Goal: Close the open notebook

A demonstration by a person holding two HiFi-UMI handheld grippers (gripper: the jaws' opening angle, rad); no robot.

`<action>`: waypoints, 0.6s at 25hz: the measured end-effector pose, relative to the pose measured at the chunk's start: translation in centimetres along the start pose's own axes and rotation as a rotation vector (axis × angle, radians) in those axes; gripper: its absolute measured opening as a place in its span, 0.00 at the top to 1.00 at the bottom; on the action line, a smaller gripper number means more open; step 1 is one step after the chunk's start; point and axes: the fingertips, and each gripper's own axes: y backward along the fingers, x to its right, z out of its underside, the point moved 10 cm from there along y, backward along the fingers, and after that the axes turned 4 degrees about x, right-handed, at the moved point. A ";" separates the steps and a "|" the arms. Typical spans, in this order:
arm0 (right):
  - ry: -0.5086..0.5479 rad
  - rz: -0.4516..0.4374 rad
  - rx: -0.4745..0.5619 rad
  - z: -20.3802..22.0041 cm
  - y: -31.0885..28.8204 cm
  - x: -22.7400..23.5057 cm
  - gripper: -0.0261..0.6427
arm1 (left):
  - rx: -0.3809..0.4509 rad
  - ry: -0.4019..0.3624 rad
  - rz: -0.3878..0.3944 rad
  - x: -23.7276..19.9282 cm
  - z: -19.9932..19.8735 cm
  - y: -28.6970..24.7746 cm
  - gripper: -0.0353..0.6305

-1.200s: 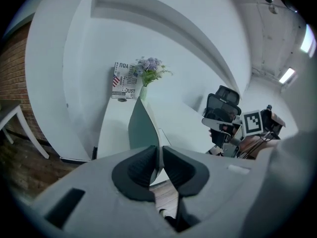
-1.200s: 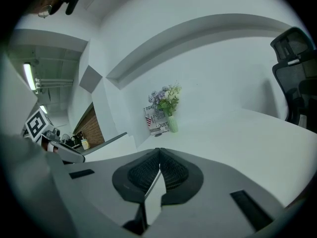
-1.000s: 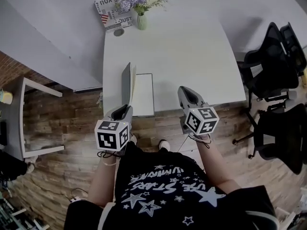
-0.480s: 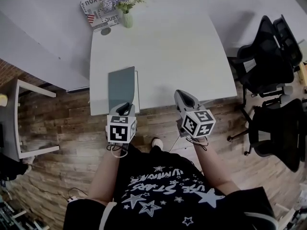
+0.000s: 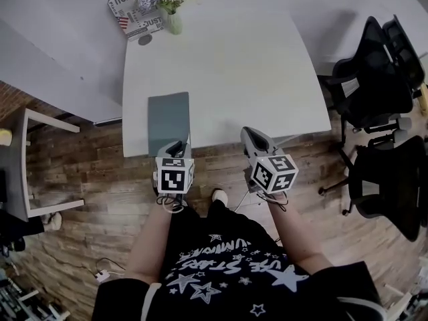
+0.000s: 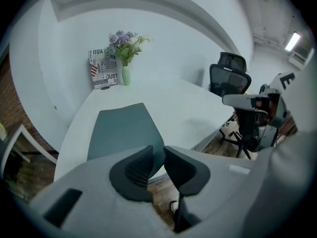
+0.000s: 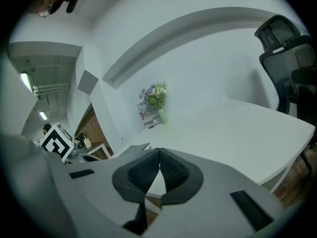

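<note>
The notebook lies flat and closed on the white table, grey-green cover up, near the front edge. My left gripper is at the notebook's near right corner. In the left gripper view the cover runs down between the pads, and the left gripper is shut on that corner. My right gripper hovers over the table's front edge to the right of the notebook and apart from it. In its own view the right gripper is shut, its pad tips meeting on nothing.
A vase of flowers and a printed card stand at the table's far left corner. Black office chairs crowd the right side. A small side table stands on the wooden floor to the left.
The cover stood upright in my left gripper; it has swung down onto the pages and lies flat. Both grippers have sunk lower and drawn back toward the table's front edge.
</note>
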 end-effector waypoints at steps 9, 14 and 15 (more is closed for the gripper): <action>-0.008 0.024 0.012 0.7 0.8 -1.4 0.96 | -0.019 -0.013 0.079 0.5 0.9 -0.4 0.67; 0.017 0.059 0.030 0.7 2.5 -3.0 0.96 | 0.035 0.007 0.131 0.2 1.4 1.5 0.52; 0.019 0.070 0.038 0.7 3.0 -3.5 0.96 | 0.048 0.012 0.137 0.0 1.6 2.4 0.52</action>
